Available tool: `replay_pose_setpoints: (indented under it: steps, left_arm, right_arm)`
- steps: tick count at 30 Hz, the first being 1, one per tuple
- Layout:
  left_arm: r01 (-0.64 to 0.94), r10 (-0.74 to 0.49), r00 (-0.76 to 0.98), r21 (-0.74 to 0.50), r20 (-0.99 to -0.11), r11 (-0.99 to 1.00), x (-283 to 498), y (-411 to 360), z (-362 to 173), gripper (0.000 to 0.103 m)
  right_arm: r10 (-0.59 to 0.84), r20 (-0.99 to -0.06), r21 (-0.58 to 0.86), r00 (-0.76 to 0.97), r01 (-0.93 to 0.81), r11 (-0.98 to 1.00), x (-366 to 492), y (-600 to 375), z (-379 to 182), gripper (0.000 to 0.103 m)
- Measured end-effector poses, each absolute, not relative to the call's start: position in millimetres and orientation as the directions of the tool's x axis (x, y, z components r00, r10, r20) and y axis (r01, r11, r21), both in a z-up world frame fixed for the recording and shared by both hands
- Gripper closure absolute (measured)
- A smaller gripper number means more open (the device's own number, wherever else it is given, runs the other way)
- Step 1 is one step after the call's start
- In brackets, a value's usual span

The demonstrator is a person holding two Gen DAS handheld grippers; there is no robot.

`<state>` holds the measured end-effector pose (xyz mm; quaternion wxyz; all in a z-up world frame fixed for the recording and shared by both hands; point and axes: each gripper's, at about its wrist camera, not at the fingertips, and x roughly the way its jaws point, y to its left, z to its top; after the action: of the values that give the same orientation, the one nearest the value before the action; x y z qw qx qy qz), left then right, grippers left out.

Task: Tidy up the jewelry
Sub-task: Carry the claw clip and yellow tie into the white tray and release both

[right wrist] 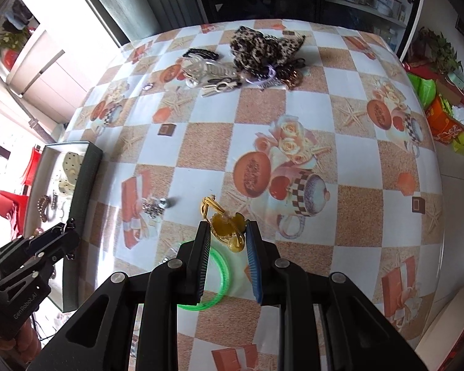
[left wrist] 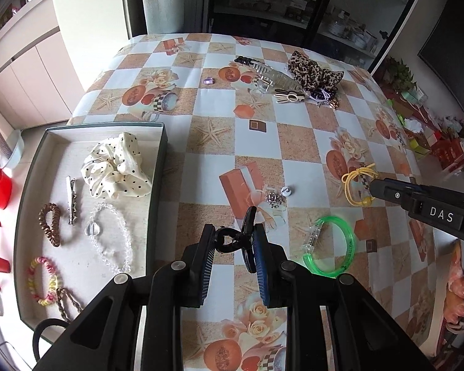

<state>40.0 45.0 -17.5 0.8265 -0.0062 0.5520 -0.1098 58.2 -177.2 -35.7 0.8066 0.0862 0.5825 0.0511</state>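
A: Which step is this, do you reckon?

B: The carry, I'd judge. The left tongs are clamped on a small black claw clip, its loop pinched between the blue pads at lower centre of the left wrist view. The right tongs grip a yellow hair tie with amber beads, lower centre of the right wrist view.

A: And where do they go?

B: Most likely the open box at the left of the left wrist view. It already holds a dotted cream scrunchie, a clear bead bracelet, a silver clip and some coil ties.

A: What's left out?

B: A green bangle lies on the table just right of the left tongs, small silver pieces sit mid-frame, and a pile with a leopard-print bow is at the top.

A: Next move?

B: Swing the clip left, clearing the box's near wall, and open over a bare patch of the floor so it doesn't land on the bracelet. The right one has farther to cross.
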Motion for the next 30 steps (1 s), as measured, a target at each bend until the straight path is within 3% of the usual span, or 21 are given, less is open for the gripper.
replay_pose_setpoints:
  steps: [30]
  left_arm:
    - [-0.084,-0.087,0.395,-0.130,-0.915,0.988,3,202,-21,0.075]
  right_arm:
    - [0.324,-0.893,0.239,0.314,-0.281,0.930,85,11,9,0.078]
